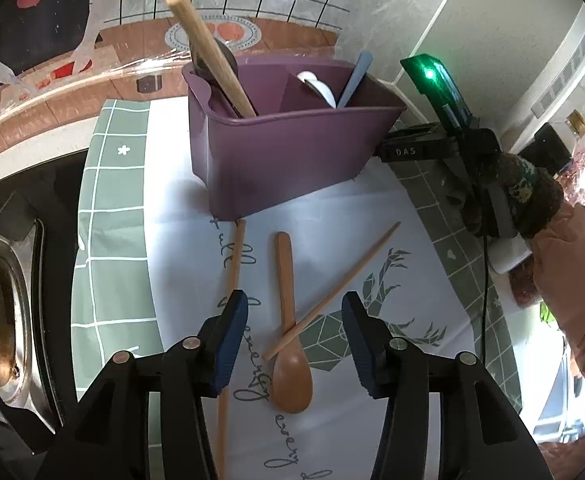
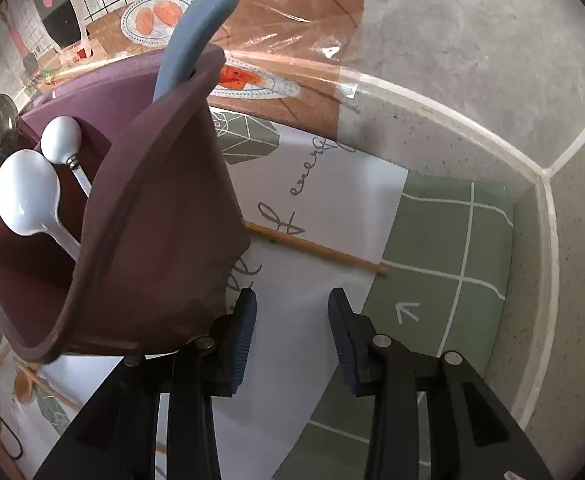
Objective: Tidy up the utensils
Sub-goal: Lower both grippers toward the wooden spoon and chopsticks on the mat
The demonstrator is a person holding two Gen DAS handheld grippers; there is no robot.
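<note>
**Spoon and chopsticks down, both grippers spread**

Left wrist view: your left gripper (image 1: 294, 320) is spread wide, holding nothing. Between its fingers lies the wooden spoon (image 1: 290, 332), long axis running 12 to 6, bowl toward you at 6. One chopstick (image 1: 332, 294) crosses over it, tip aimed at 1 o'clock. The second chopstick (image 1: 230, 320) runs nearly 12 to 6, its lower stretch hidden behind your left finger. At 12 stands the purple caddy (image 1: 288, 148) on the printed cloth (image 1: 392, 240); a wooden handle (image 1: 208, 52) leans out toward 11. The stove (image 1: 0, 312) sits cut off at 9.

Right wrist view: your right gripper (image 2: 292, 320) is spread too, empty, above the cloth. The caddy fills 9 to 11, holding two white spoons (image 2: 28, 196) and a blue handle (image 2: 196, 28) pointing to 12. The chopstick's far end is tucked behind the caddy. Grey stone counter (image 2: 472, 80) surrounds.
</note>
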